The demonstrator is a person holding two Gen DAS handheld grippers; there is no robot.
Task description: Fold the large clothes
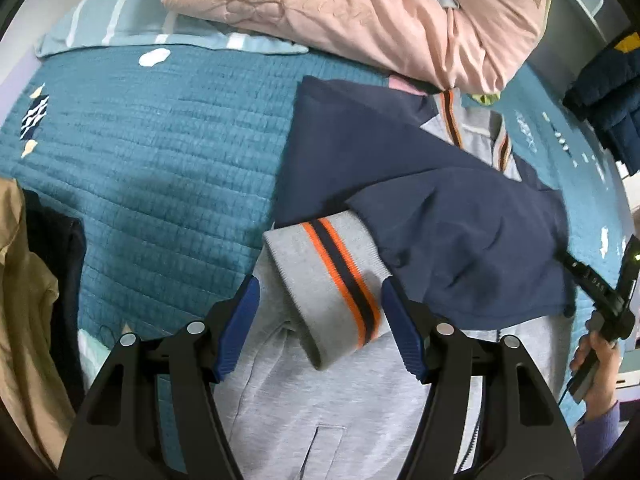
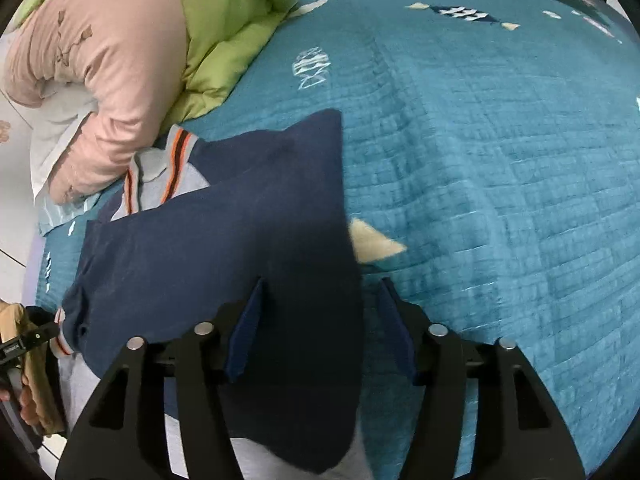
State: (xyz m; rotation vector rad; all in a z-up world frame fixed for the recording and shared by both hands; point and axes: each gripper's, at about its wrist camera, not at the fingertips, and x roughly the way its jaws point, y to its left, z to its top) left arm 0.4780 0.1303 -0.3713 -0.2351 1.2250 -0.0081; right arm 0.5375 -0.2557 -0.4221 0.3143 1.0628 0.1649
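Observation:
A navy and grey jacket [image 1: 460,220] lies on the teal quilted bedspread [image 1: 160,168], its navy sleeves folded across the grey body. My left gripper [image 1: 320,300] is open, its blue pads on either side of a grey cuff [image 1: 332,280] with an orange and navy stripe; it holds nothing. In the right wrist view the jacket [image 2: 224,240] lies left of centre. My right gripper [image 2: 320,312] is open over the navy sleeve, with the fabric lying between the pads and not pinched.
A rolled pink duvet [image 1: 360,12] with a green lining [image 2: 228,28] lies past the jacket's collar. A tan garment [image 1: 24,300] lies at the left edge. A dark blue garment [image 1: 612,96] hangs at the right. The bedspread [image 2: 500,160] stretches right.

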